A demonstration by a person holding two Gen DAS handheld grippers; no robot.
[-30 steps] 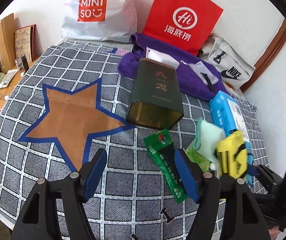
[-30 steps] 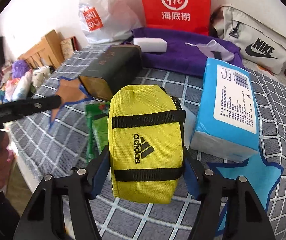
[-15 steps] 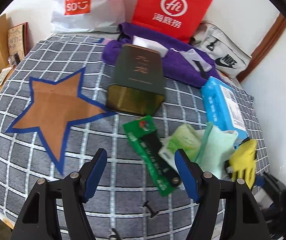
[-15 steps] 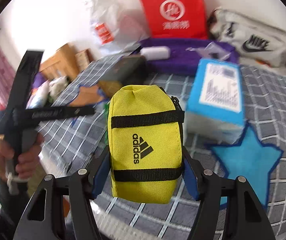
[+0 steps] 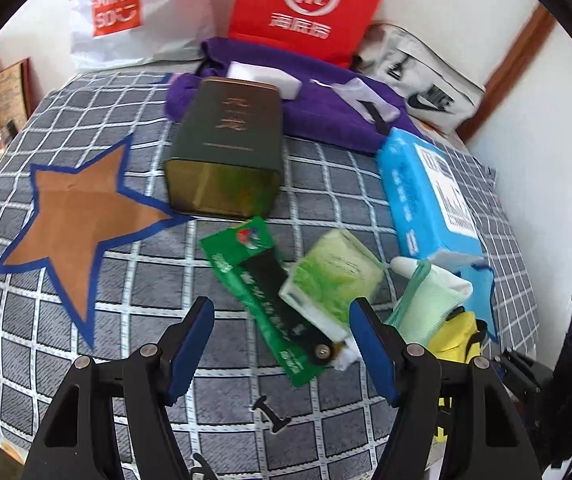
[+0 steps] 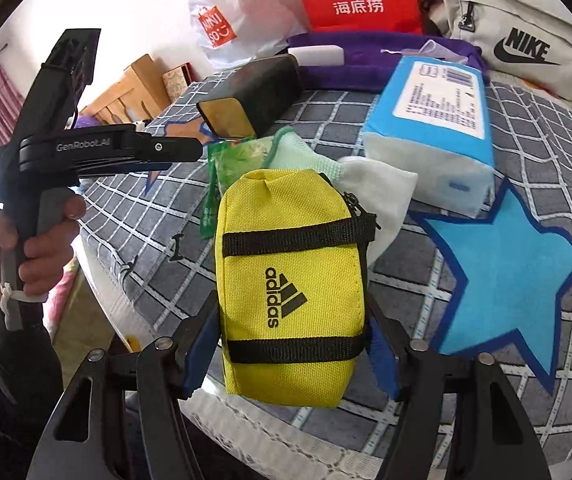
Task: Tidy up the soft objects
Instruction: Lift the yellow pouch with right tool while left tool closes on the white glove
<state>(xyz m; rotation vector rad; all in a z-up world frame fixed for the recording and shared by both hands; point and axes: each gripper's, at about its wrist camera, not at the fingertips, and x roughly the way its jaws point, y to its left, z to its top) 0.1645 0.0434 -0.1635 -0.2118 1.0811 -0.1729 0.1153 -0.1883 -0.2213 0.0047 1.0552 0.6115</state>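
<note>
Between the blue pads of the right gripper (image 6: 292, 344) a yellow Adidas pouch (image 6: 292, 284) is gripped on both sides and carried above the checked cloth (image 6: 506, 128), beside the blue star patch (image 6: 502, 280); the jaws have just been opening slightly with the pouch between them. The left gripper (image 5: 281, 344) is held unclenched and empty above the green packets (image 5: 261, 292). No soft item is seen lying on either star; the brown star patch (image 5: 77, 220) is bare. The pale green cloth (image 6: 306, 158), white sock (image 6: 382, 192) and blue tissue pack (image 6: 430, 120) lie unsorted. The task is judged to be at an early stage, with one item in transit.
</note>
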